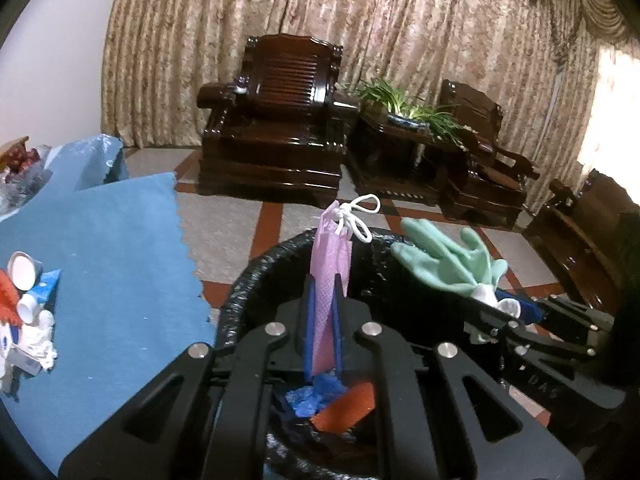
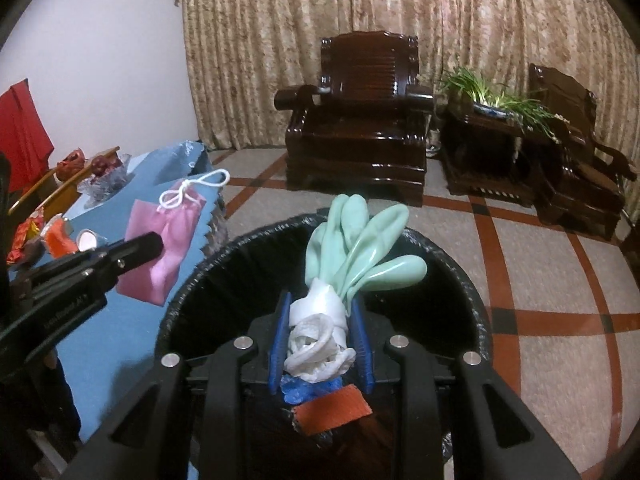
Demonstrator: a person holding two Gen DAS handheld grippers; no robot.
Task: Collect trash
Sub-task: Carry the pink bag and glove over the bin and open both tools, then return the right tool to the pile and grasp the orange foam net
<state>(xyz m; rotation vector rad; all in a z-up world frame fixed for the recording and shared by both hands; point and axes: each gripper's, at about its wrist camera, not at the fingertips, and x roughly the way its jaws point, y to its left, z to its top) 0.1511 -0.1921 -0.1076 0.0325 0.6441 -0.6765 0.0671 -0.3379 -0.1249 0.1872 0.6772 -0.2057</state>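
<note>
Two grippers are over my bin (image 1: 256,280), each with a piece of trash. From the left wrist view, my left gripper (image 1: 325,312) is closed nearly flat on a pink pouch (image 1: 330,280); the thin fabric stands upright between the blue pads (image 1: 309,320), its white drawstring (image 1: 360,216) knotted at the top, toward 12 o'clock. Over the bin's far side at 2 o'clock I see the green glove (image 1: 448,260) sticking out of the right gripper (image 1: 516,312).

From the right wrist view, my right gripper (image 2: 320,336) is closed partway on the glove's (image 2: 360,244) rolled white cuff, which fills the gap between the pads (image 2: 362,340); the green fingers fan out toward 12 and 2 o'clock above the bin's (image 2: 468,288) black-lined opening. At 9 o'clock the left gripper (image 2: 156,244) holds the pouch (image 2: 168,248), which here shows against the blue cloth (image 2: 132,332) of the table, just at the bin's left rim.

Down inside the bin lie a crumpled blue wad (image 2: 304,390) and an orange-red piece (image 2: 332,410), touching each other. More trash (image 1: 28,312) sits on the cloth at 9 o'clock in the left view, including a small white cup (image 1: 22,270). Dark wooden armchairs (image 1: 276,120) and a plant (image 1: 404,108) stand before the curtain (image 1: 400,32), well apart from the bin.
</note>
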